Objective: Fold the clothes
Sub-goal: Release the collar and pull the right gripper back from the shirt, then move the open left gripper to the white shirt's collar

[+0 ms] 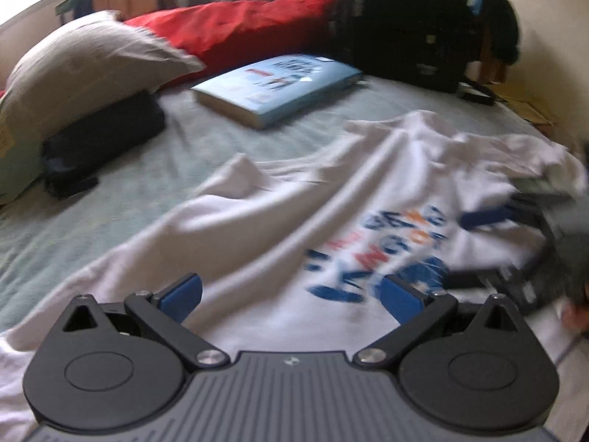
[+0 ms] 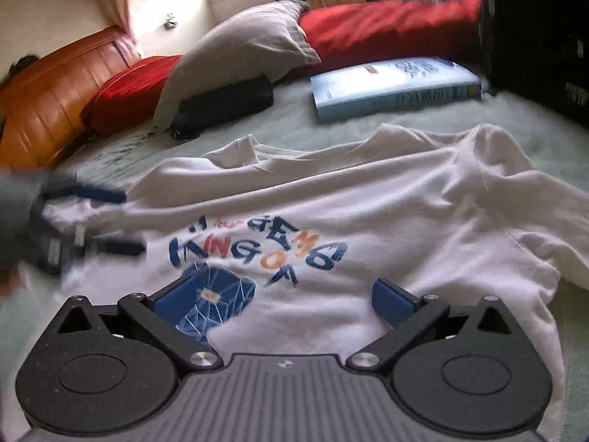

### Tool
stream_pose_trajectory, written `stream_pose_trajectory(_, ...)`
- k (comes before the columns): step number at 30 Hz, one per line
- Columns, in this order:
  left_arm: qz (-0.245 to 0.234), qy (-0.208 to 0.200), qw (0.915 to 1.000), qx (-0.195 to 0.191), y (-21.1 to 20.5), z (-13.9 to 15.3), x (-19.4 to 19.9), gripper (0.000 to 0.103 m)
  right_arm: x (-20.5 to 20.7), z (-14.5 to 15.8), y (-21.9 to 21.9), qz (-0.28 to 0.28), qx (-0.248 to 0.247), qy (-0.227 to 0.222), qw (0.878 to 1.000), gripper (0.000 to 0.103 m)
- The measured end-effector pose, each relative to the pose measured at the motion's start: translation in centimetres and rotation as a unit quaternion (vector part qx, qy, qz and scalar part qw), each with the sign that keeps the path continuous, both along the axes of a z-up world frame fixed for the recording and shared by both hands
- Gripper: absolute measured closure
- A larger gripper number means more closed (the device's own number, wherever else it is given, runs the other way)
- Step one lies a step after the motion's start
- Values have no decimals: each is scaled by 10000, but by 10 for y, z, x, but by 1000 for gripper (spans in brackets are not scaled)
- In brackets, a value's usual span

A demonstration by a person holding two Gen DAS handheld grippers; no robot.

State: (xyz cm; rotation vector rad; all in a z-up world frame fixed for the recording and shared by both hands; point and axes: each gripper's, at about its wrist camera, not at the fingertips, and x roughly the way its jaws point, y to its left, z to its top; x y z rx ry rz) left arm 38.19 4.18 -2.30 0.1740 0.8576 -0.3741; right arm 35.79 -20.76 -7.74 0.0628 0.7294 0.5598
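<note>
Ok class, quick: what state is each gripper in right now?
Left gripper: open, holding nothing, above the shirt.
Right gripper: open, holding nothing.

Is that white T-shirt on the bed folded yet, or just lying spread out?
Spread out. The white T-shirt lies open and wrinkled, print facing up, collar and sleeve visible.

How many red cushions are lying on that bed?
2. One long red cushion lies at the back, behind the blue book. A smaller red cushion sits beside the orange headboard, left of the grey pillow. Others may be hidden.
</note>
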Motion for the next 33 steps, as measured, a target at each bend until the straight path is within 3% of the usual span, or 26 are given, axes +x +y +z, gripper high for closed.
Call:
stream_pose_trajectory(4,235,125,9996,-20,10,3,34,1,3,-4,-14,65,515,4,9987,0)
stream_pose_trajectory(9,575,209,9968,-507,28,-5,92,4,17,-11,-43,33,1582,384,9867,0)
stream_pose_trajectory(15,1153,249,9923,-379,51,-28,136,20,12,-10,-30,125,1190,218,9926,0)
stream_pose_trajectory(18,1118,218,9926,-414,62,-33,132,20,11,-10,-31,126,1155,194,9930,0)
stream_pose_trajectory(24,564,98,9979,-301,68,-38,114,20,10,-10,-31,126,1137,173,9933,0)
stream_pose_trajectory(27,387,-17,9983,-428,70,-36,100,20,10,-10,-30,128,1118,166,9935,0)
stream_pose_trajectory(30,285,134,9995,-23,60,-45,87,20,10,-10,-30,129,1092,154,9938,0)
stream_pose_trajectory(33,175,-25,9997,155,49,-42,66,21,9,-10,-28,143,1025,122,9946,0)
